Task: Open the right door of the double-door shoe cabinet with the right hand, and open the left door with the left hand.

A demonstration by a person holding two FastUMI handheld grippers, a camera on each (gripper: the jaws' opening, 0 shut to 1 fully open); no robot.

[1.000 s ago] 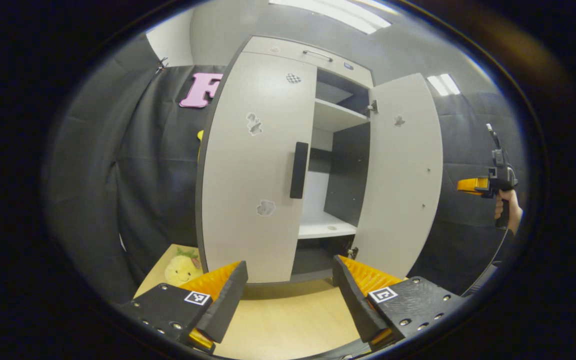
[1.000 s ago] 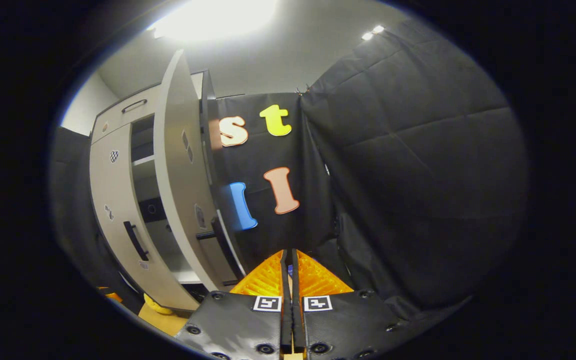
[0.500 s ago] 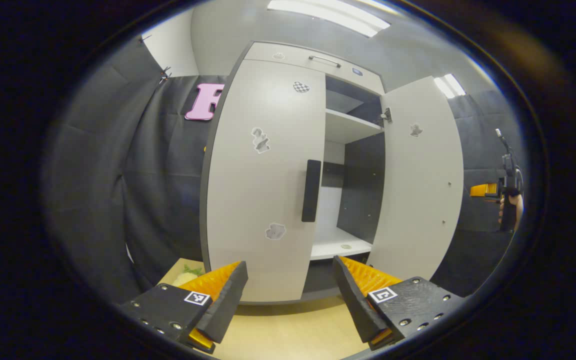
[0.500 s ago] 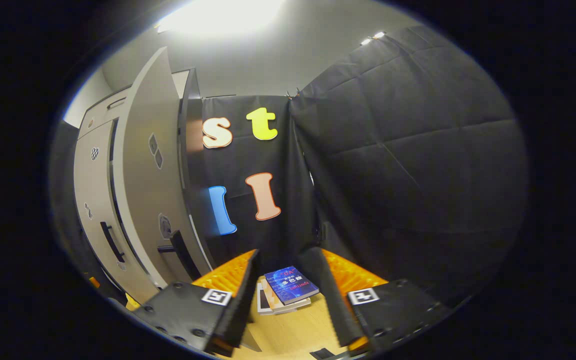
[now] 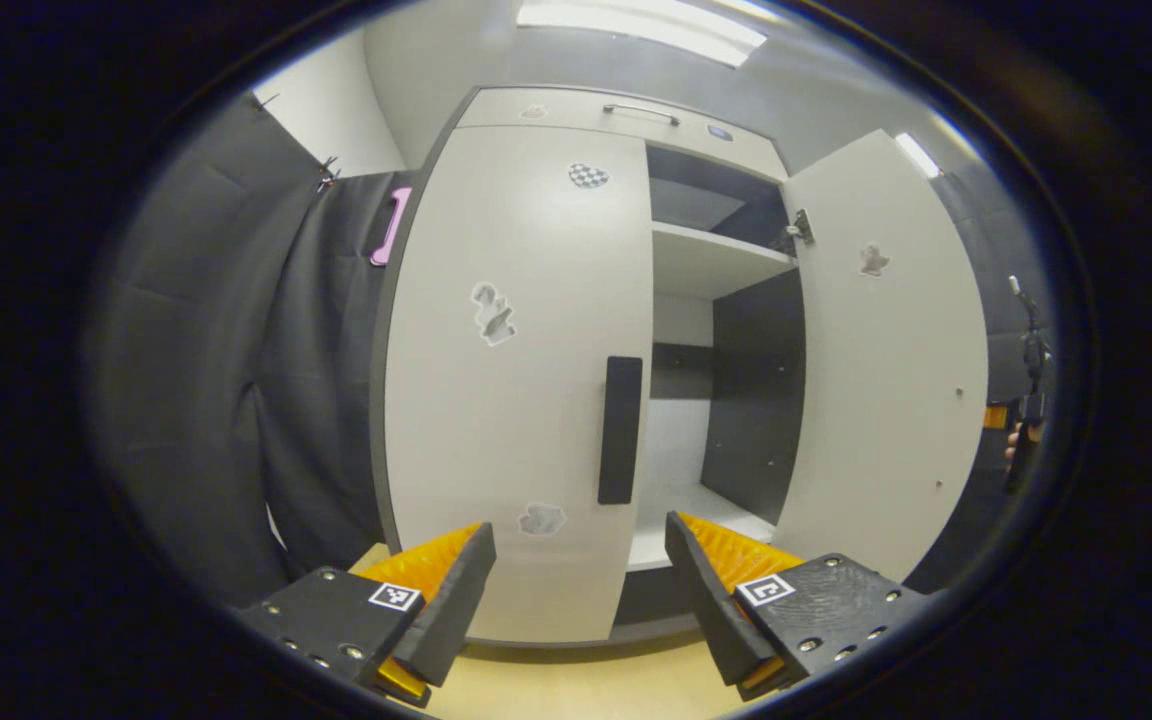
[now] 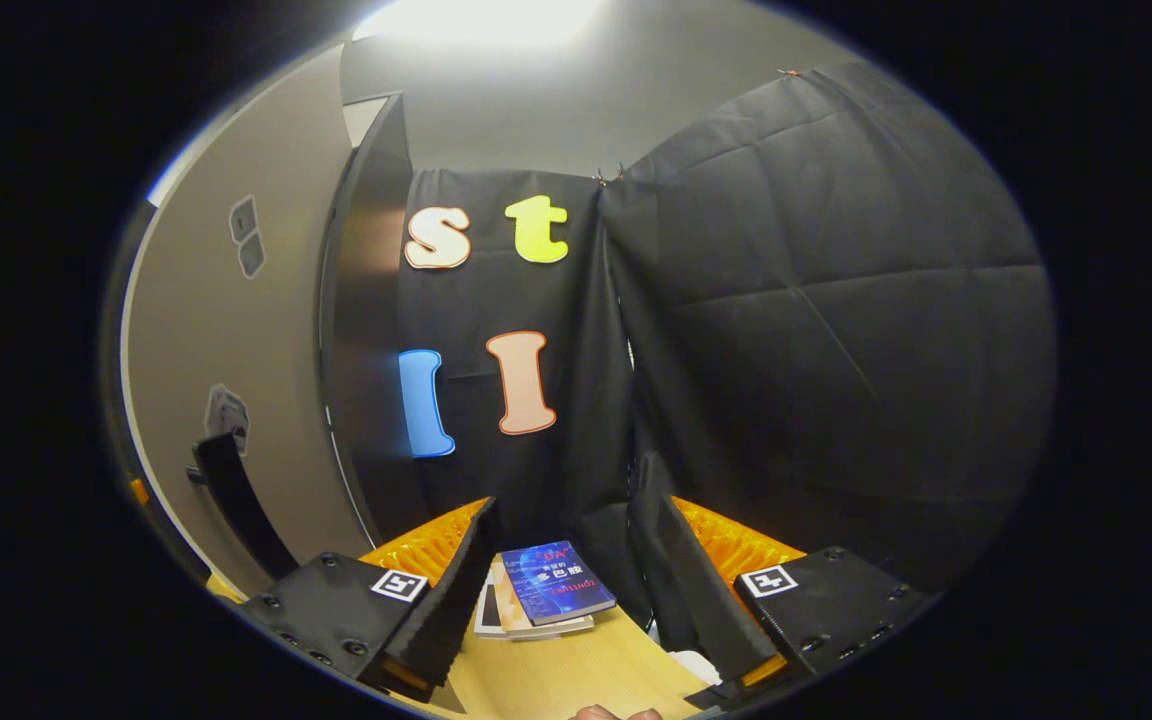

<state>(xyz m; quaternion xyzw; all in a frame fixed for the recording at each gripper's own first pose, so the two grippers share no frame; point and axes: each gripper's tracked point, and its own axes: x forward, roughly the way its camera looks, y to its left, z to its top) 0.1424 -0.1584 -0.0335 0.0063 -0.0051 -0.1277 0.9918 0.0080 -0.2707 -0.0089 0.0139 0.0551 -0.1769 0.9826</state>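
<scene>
My left tongs [image 5: 579, 575] are apart, empty, facing the cabinet [image 5: 636, 110] close up. Left door [image 5: 496, 400] is shut, its handle [image 5: 620, 430] just above the tongs. Right door [image 5: 886, 360] hangs wide open, shelves [image 5: 711, 262] showing. Right tongs [image 6: 561, 585] are apart too, empty, w/ books [image 6: 541, 600] on the tabletop [image 6: 576, 670] between the fingers.
</scene>
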